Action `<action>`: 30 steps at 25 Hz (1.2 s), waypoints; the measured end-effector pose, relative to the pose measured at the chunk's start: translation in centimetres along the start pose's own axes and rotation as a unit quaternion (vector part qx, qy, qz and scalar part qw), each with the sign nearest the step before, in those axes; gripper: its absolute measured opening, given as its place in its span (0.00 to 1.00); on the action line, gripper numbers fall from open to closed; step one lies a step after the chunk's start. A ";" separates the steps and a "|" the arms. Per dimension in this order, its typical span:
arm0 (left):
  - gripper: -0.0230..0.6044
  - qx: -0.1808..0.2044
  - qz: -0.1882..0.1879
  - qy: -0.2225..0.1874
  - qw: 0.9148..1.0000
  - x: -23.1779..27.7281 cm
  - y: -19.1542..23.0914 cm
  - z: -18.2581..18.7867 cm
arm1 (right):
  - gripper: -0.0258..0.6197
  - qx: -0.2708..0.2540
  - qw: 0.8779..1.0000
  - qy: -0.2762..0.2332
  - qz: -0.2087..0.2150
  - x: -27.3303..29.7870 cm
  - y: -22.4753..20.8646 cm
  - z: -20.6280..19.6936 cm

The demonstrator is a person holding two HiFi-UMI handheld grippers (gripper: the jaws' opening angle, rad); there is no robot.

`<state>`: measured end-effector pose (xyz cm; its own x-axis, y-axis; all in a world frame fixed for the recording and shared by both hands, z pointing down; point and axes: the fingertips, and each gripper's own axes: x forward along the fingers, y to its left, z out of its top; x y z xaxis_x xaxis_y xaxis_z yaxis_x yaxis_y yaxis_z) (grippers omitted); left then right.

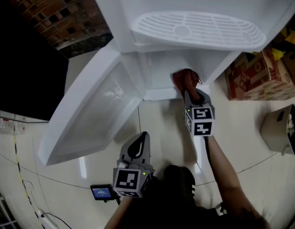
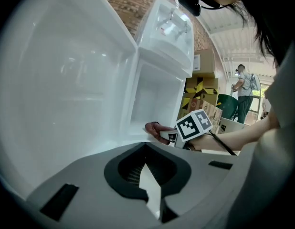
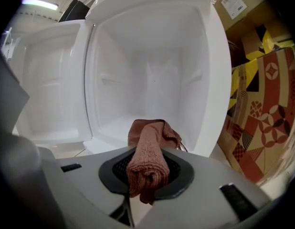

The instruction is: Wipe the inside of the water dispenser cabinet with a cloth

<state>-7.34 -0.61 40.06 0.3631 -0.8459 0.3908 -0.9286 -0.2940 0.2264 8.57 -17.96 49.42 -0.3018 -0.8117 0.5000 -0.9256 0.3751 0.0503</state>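
The white water dispenser stands with its lower cabinet (image 3: 152, 80) open and its door (image 1: 90, 113) swung out to the left. My right gripper (image 1: 189, 90) is shut on a reddish-brown cloth (image 3: 148, 147), which bunches out past the jaws. The cloth (image 1: 185, 79) is at the cabinet's bottom front edge, just at the opening; the left gripper view shows the cloth (image 2: 154, 128) on the sill. My left gripper (image 1: 142, 137) hangs back near my body, jaws together with nothing in them, pointing at the door (image 2: 57, 80).
The drip-tray grille (image 1: 200, 30) juts out above the cabinet. Patterned cardboard boxes (image 1: 255, 75) stand close on the right beside a beige appliance (image 1: 281, 128). A small screen device (image 1: 102, 192) and a cable (image 1: 23, 175) lie on the tiled floor. A person (image 2: 243, 85) stands far behind.
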 end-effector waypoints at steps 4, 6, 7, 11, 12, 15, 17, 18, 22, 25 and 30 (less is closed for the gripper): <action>0.00 0.004 -0.003 -0.004 1.000 -0.1 -0.4 0.2 | 0.16 0.010 1.000 -0.022 -0.004 -0.3 -0.7 1.8; 0.00 0.005 -0.003 -0.004 1.000 -0.2 -0.4 0.2 | 0.16 0.019 0.999 -0.039 -0.007 0.2 -1.2 3.9; 0.00 0.005 -0.002 -0.004 1.000 -0.2 -0.4 0.1 | 0.16 0.019 0.999 -0.044 -0.011 0.7 -1.5 4.7; 0.00 0.005 0.000 0.001 1.000 -0.2 -0.3 -0.1 | 0.16 0.006 0.998 -0.040 -0.039 3.4 -3.2 6.5; 0.00 0.005 -0.001 0.002 1.000 -0.1 -0.3 -0.1 | 0.16 0.001 0.998 -0.043 -0.045 3.9 -3.4 7.0; 0.00 0.006 -0.001 0.004 1.000 0.1 -0.3 -0.2 | 0.16 -0.017 0.997 -0.045 -0.056 4.5 -3.4 8.0; 0.00 0.005 -0.002 0.006 1.000 0.1 -0.3 -0.3 | 0.16 -0.014 0.998 -0.027 -0.061 4.6 -3.6 6.9; 0.00 0.005 -0.002 0.007 1.000 0.1 -0.3 -0.3 | 0.16 -0.008 0.998 -0.017 -0.065 4.5 -3.9 6.2; 0.00 0.007 -0.001 0.004 1.000 0.1 0.1 -0.5 | 0.16 0.017 0.997 -0.002 -0.070 3.4 -4.2 4.0; 0.00 0.001 0.000 0.002 1.000 0.1 -0.2 -0.1 | 0.16 0.030 0.997 0.001 -0.066 1.8 -4.0 1.7; 0.00 0.003 -0.001 -0.002 1.000 0.0 -0.7 0.0 | 0.16 0.029 0.998 0.003 -0.059 0.0 -3.4 0.2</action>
<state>-6.71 -0.39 39.89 0.3651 -0.8466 0.3872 -0.9281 -0.2985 0.2226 11.62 -19.33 49.04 -0.1881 -0.8466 0.4979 -0.9663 0.2501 0.0602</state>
